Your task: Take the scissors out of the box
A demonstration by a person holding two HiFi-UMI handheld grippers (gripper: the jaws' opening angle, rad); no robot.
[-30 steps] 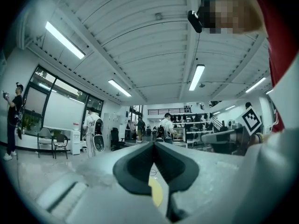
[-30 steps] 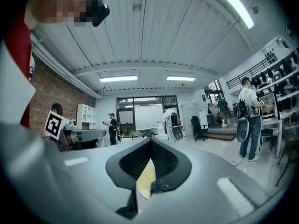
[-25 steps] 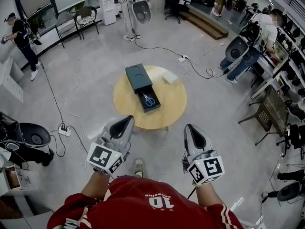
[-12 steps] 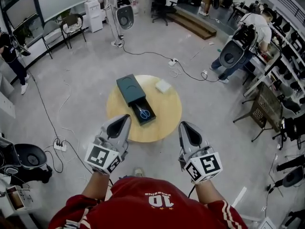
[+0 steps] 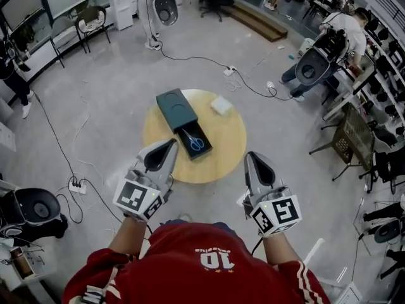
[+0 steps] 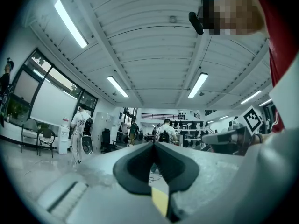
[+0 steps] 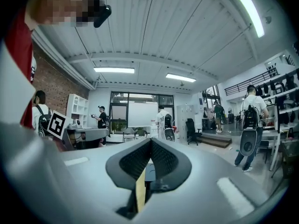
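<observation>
A dark teal box (image 5: 176, 108) lies on a round wooden table (image 5: 228, 147), its tray pulled out toward me. Blue-handled scissors (image 5: 197, 143) lie in that tray. In the head view my left gripper (image 5: 171, 144) is shut and empty, its tip over the table's near-left edge, just left of the tray. My right gripper (image 5: 252, 156) is shut and empty too, at the table's near-right edge. In the left gripper view the left gripper (image 6: 153, 144) shows jaws meeting at the tip. In the right gripper view the right gripper (image 7: 150, 140) looks the same. Both point level across the room.
A small white block (image 5: 223, 105) sits on the table's far right. Cables and a power strip (image 5: 74, 185) lie on the grey floor around the table. Other people with gear stand at the room's edges, and chairs (image 5: 90, 23) line the far wall.
Both grippers have moved forward to the table's near edge. The table and box now lie closer under them. Both stay shut.
</observation>
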